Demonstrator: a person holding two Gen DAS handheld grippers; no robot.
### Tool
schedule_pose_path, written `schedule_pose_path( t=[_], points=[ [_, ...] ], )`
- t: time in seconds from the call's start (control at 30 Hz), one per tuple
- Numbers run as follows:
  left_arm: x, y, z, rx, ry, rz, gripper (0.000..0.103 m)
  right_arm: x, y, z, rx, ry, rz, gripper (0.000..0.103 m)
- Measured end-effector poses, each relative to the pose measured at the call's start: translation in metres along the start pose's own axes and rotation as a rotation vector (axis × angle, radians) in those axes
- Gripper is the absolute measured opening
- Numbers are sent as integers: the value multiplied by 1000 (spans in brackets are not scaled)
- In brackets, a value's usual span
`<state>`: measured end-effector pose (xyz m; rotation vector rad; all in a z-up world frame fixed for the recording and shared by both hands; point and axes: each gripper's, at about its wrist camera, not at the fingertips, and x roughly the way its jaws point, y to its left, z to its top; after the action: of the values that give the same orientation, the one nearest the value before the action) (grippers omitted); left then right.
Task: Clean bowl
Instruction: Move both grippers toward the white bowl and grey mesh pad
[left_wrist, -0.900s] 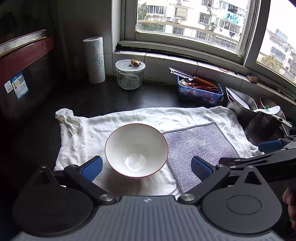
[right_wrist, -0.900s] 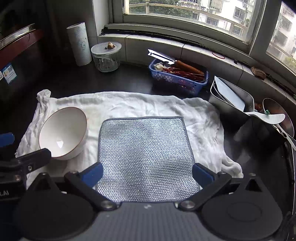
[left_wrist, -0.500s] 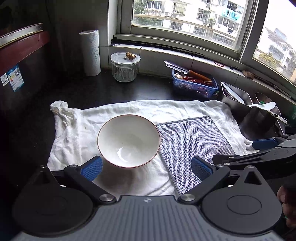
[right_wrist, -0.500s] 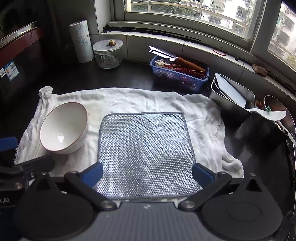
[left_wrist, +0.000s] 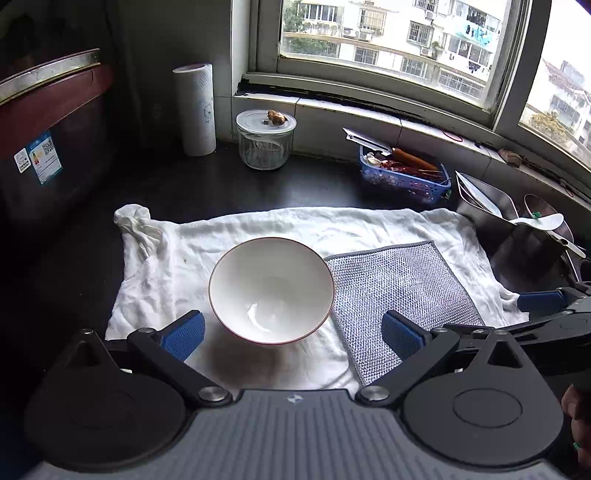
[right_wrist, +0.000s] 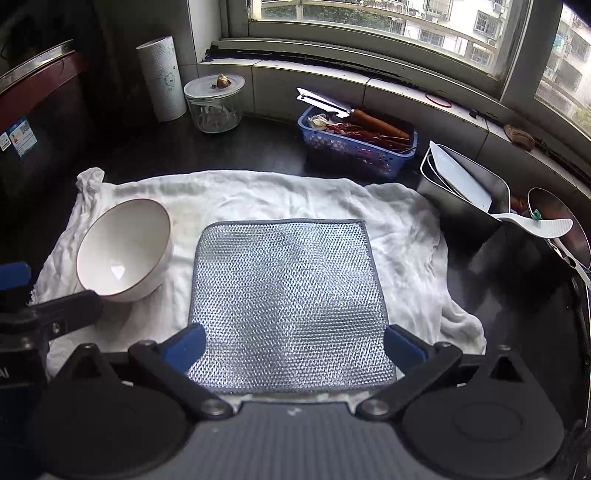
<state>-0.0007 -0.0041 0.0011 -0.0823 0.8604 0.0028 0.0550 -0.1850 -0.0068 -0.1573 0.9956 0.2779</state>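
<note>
The bowl (left_wrist: 271, 290) sits upright on the white towel (left_wrist: 236, 225) covering the bench, touching or just beside the mesh scouring cloth (right_wrist: 290, 302). The left gripper (left_wrist: 293, 330) faces the bowl, jaws spread. The right gripper (right_wrist: 295, 341) hangs over the cloth, jaws spread. Likely best: pinch the cloth's near edge cleanly, steady the bowl's rim first.

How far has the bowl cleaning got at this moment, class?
Only the setup is done: the bowl and mesh cloth lie on the white towel. Nothing is in hand; the left gripper and right gripper are open. Picking up the cloth and all wiping remain.
</note>
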Motion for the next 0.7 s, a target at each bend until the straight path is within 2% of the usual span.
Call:
schedule_pose_path(
  t=[0.7],
  points=[
    [12, 6, 4, -35, 9, 4, 102, 9, -1, 8, -19, 12, 8, 102]
  ],
)
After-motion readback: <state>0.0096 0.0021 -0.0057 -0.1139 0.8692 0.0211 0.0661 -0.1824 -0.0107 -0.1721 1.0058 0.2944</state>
